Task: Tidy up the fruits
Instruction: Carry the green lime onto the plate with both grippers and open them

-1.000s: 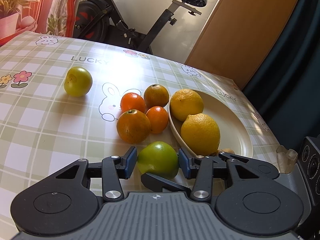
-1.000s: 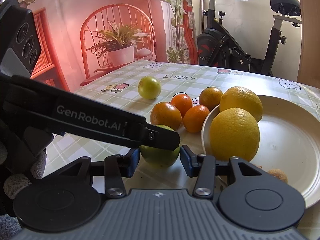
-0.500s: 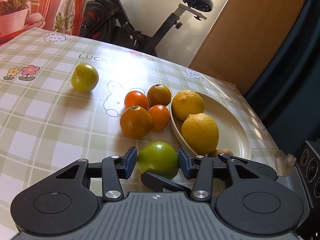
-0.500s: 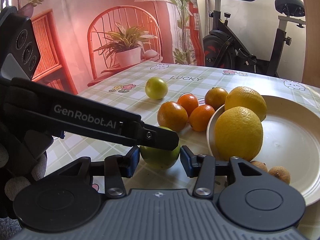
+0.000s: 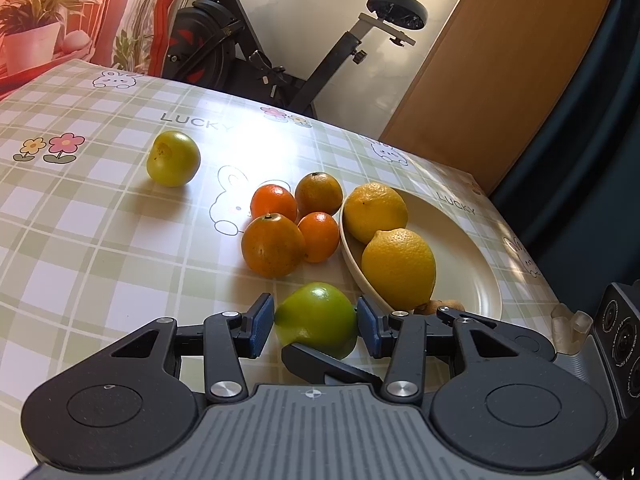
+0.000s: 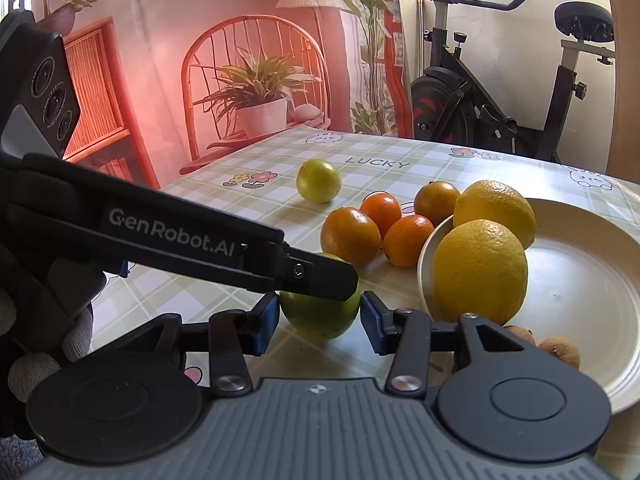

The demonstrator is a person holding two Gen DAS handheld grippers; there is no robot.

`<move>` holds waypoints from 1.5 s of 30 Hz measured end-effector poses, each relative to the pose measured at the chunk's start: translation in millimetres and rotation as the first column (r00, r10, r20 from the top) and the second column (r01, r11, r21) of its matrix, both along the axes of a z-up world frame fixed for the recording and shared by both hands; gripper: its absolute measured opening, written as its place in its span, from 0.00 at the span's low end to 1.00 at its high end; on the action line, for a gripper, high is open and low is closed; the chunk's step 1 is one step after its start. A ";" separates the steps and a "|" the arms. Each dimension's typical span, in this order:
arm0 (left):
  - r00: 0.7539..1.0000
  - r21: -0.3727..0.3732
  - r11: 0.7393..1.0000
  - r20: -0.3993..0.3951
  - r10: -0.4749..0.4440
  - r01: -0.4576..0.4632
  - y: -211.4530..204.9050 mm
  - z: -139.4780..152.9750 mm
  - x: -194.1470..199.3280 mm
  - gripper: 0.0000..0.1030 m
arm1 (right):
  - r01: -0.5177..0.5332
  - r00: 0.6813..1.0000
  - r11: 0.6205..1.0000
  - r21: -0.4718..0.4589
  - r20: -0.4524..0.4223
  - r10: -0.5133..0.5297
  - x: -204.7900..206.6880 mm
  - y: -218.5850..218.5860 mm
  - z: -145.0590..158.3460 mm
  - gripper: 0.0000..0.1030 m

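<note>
Glossy green fruit (image 5: pixel 316 316), smooth, apparently unblemished

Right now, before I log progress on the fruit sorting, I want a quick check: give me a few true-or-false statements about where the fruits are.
1. Two lemons lie in the plate. True.
2. The four oranges are in the plate. False: they sit on the tablecloth, beside the plate.
3. A green fruit lies between the fingers of the left gripper. True.
4. The yellow-green fruit touches the oranges. False: it stands alone, apart from them.
5. The plate holds only lemons. False: small brown fruits also lie at its near edge.
</note>
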State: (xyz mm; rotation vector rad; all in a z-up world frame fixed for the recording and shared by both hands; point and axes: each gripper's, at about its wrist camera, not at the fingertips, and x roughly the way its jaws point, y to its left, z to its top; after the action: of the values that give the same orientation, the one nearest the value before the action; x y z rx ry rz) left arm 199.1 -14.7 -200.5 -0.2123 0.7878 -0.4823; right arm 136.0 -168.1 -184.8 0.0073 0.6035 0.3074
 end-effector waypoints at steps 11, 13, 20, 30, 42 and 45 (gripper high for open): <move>0.999 0.028 0.999 0.037 -0.032 0.031 -7.2 8.5 -3.7 0.47 | 0.013 1.000 1.000 0.011 0.027 -0.013 -6.5 -2.8 1.8 0.46; 0.998 0.041 0.998 0.048 -0.048 0.046 -11.7 13.1 -5.0 0.47 | 0.020 0.999 1.000 0.016 0.039 -0.021 -9.3 -4.6 2.6 0.46; 0.989 0.078 0.992 0.101 -0.103 0.096 -35.9 29.3 -12.7 0.47 | 0.075 0.993 0.995 0.068 0.084 -0.081 -25.4 -19.5 12.5 0.46; 0.974 0.100 0.981 0.135 -0.181 0.168 -79.4 48.6 0.5 0.47 | 0.171 0.970 0.977 0.127 0.154 -0.189 -35.6 -51.5 35.3 0.46; 0.967 0.113 0.968 0.098 -0.236 0.225 -124.9 37.3 23.9 0.48 | 0.285 0.938 0.944 0.169 0.154 -0.311 -38.5 -93.7 34.5 0.46; 0.967 0.126 0.966 0.090 -0.236 0.224 -133.9 35.0 32.9 0.48 | 0.298 0.933 0.941 0.159 0.159 -0.322 -34.0 -102.3 32.7 0.46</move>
State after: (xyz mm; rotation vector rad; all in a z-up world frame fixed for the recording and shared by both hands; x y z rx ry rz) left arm 232.0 -148.6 -165.6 0.0133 0.7388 -0.6606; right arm 102.0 -270.4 -152.1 0.1998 0.3897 0.0379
